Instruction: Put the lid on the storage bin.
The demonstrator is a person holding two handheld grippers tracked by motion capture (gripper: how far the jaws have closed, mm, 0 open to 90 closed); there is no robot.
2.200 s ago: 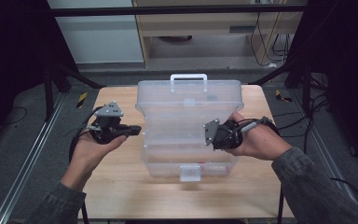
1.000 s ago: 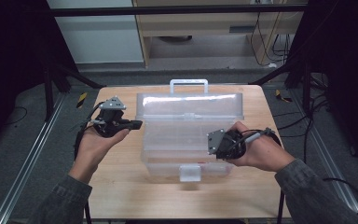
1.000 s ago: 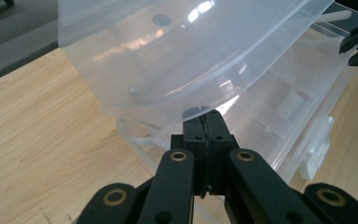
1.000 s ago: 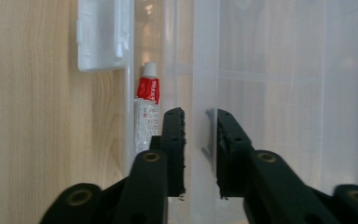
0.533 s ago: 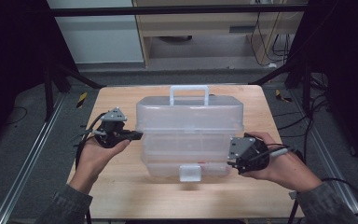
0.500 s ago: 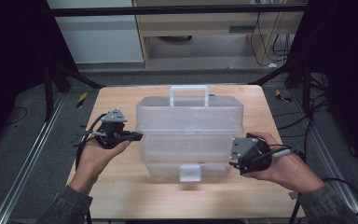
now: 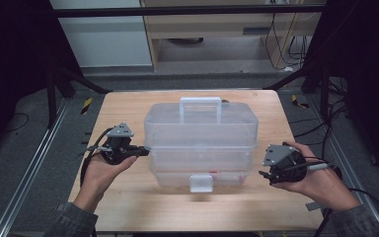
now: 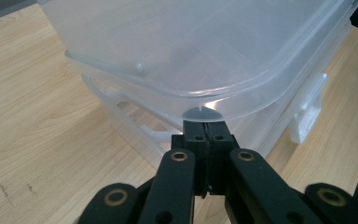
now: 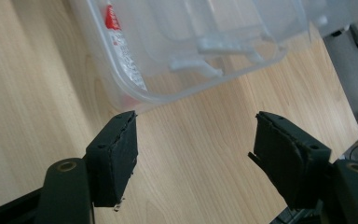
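A clear plastic tiered box (image 7: pixel 202 133) with a white handle (image 7: pixel 200 101) and a front latch (image 7: pixel 198 182) stands in the middle of the wooden table (image 7: pixel 128 207). My left gripper (image 7: pixel 145 149) is at the box's left side. In the left gripper view this gripper (image 8: pixel 206 125) is shut, its tips touching the rim of the upper tier (image 8: pixel 191 46). My right gripper (image 7: pixel 263 173) is held to the right of the box, apart from it. In the right gripper view it (image 9: pixel 196 123) stands open and empty over bare wood near the box's lower corner (image 9: pixel 191 37).
A red-labelled packet (image 9: pixel 114 23) lies inside the bottom tier. The table's right edge (image 9: pixel 349 112) is near my right gripper. Cables trail from both hands. A black frame leg (image 7: pixel 54 89) and floor rails stand to the left, with a cabinet beyond the table.
The box's tiers, spread wide earlier, have folded together into one stack. My right gripper has drawn back to the right, away from the box. The left gripper stays at the left side.
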